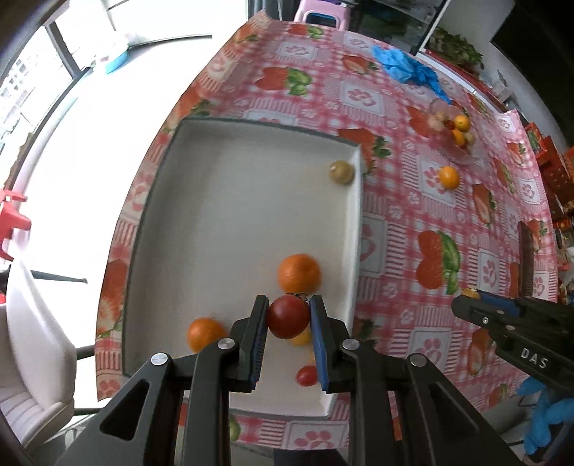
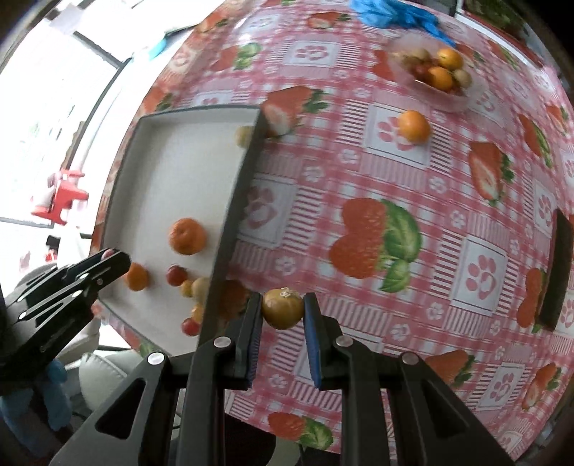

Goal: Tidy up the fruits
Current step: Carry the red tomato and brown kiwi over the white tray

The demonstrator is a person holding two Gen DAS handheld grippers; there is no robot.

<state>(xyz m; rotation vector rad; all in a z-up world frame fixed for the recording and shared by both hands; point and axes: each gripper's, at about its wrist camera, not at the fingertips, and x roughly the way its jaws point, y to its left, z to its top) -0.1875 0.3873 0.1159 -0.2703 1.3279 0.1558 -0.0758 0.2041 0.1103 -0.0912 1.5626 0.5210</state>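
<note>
My left gripper is shut on a dark red tomato, held above the near end of the white tray. Inside the tray lie two oranges, a small red tomato, a yellow fruit and a brownish round fruit in the far corner. My right gripper is shut on a brownish-yellow round fruit, above the tablecloth just right of the tray's wall. A clear bowl holds oranges and small fruits at the far right.
A loose orange lies on the pink strawberry-print tablecloth near the bowl. Blue plastic is bunched at the far edge. A dark flat object sits at the right edge. A red stool stands beyond the table on the left.
</note>
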